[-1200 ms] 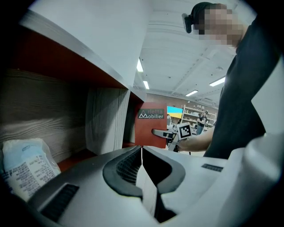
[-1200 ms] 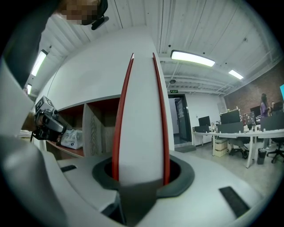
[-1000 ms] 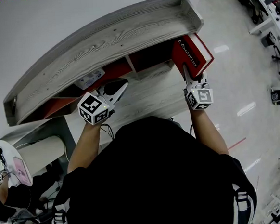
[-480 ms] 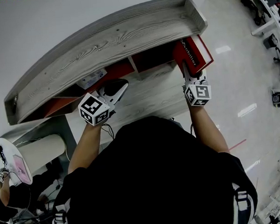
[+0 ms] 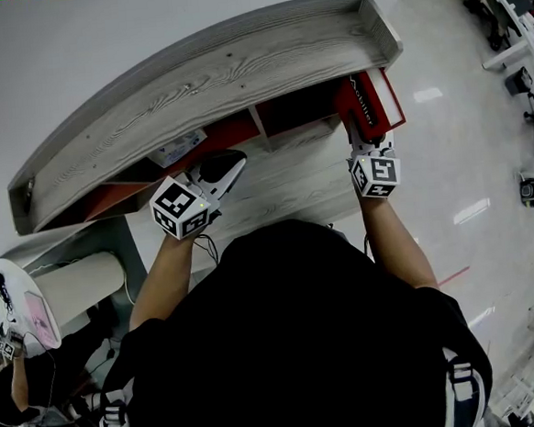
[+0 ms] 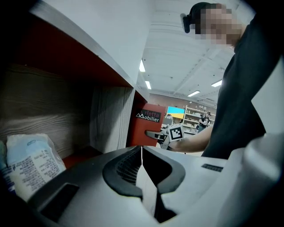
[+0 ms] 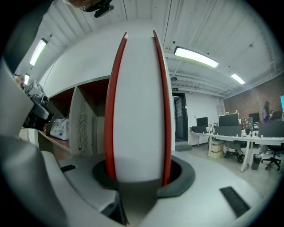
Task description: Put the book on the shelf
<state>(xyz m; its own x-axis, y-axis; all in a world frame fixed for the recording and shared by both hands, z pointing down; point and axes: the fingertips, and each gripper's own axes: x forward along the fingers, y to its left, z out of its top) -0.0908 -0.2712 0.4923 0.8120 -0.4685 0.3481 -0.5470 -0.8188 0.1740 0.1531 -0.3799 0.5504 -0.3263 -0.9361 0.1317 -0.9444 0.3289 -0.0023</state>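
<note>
Clamped upright in right hand-held gripper (image 7: pixel 137 179): red book (image 7: pixel 137 102), white page edge seen only there. From head view, partly under shelf (image 5: pixel 218 64) top, right end. Left hand-held gripper (image 6: pixel 141 177) pressed together, empty, near white packet (image 6: pixel 31 162).

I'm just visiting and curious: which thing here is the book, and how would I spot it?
Find the long grey wood-grain shelf with red insides. At its right end, the right gripper clamps the book upright. It is the only red-covered thing with white lettering; a compartment further left holds a white packet.
</note>
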